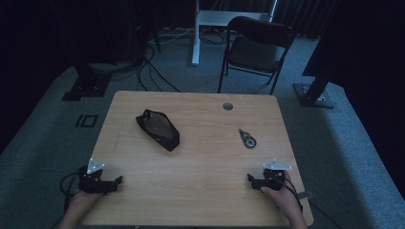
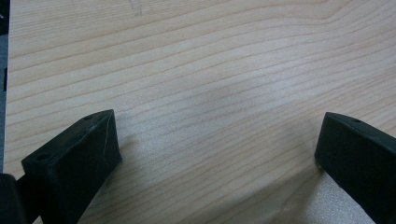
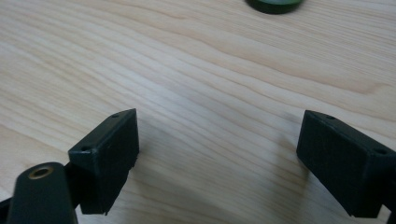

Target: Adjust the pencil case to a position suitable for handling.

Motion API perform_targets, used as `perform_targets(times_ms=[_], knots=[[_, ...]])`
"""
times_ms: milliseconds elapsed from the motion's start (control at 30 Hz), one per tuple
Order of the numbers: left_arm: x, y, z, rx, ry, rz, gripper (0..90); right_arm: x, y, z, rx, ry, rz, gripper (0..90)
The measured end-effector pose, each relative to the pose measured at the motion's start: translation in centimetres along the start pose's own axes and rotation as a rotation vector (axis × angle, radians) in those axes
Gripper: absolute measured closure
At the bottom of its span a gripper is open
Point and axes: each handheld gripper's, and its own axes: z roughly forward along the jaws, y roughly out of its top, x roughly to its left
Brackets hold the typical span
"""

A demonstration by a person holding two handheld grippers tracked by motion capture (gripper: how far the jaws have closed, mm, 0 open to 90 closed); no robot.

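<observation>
You held both grippers low at the near edge of the wooden table (image 1: 200, 191), one at each corner. Your left gripper (image 1: 114, 182) sat at the near left, its jaws spread wide apart over bare wood, with nothing between them in the left gripper view. Your right gripper (image 1: 250, 179) sat at the near right, its jaws likewise standing wide apart and empty, your hand (image 1: 282, 193) wrapped around its body. The black pouch (image 1: 157, 129) lay on the table's far left half, slanting from far left to near right, well apart from both grippers. The small round tape dispenser (image 1: 248, 139) lay on the right half, between the right gripper and the far edge; its dark green rim (image 3: 274, 5) edged into the top of the right gripper view. A black folding chair (image 1: 258, 47) stood on the carpet beyond the table.
</observation>
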Motion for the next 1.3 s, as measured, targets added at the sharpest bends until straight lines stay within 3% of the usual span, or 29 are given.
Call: perform_targets(times_ms=[300, 500, 1000, 1300], knots=[[0.0, 0.0, 0.0, 0.000, 0.000, 0.000, 0.0, 1.1, 1.0, 0.4, -0.002, 0.019, -0.033, 12.3], [0.0, 0.0, 0.0, 0.000, 0.000, 0.000, 0.0, 2.2, 2.1, 1.1, -0.013, 0.066, -0.030, 12.3], [0.0, 0.0, 0.0, 0.000, 0.000, 0.000, 0.0, 4.3, 4.1, 2.4, -0.039, 0.100, -0.061, 12.4], [0.0, 0.0, 0.0, 0.000, 0.000, 0.000, 0.0, 6.4, 5.6, 3.6, -0.052, 0.134, -0.090, 12.7]])
